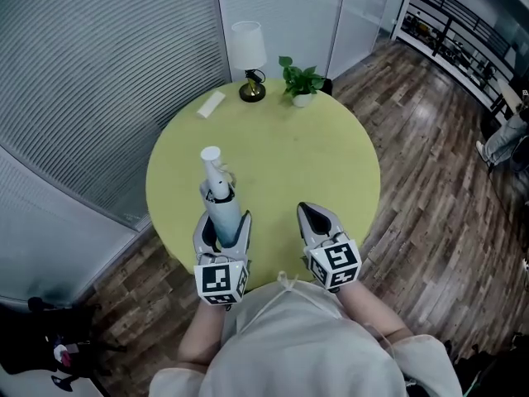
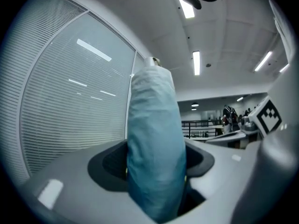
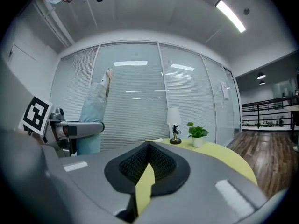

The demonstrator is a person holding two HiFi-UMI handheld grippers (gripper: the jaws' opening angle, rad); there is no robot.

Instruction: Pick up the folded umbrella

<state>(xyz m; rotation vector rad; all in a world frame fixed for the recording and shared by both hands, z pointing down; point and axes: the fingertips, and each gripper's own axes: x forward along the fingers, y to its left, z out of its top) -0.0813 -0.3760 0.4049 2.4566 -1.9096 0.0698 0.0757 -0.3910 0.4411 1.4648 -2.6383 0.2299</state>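
Clasping the soft, tubular fabric umbrella [image 2: 154, 139] is the left gripper [image 1: 223, 222].

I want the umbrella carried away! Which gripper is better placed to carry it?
Left. The left gripper is clamped on the folded umbrella, which stands upright between its jaws. The right gripper is empty, with its jaws together, off to the side.

No text, label or number can be read.
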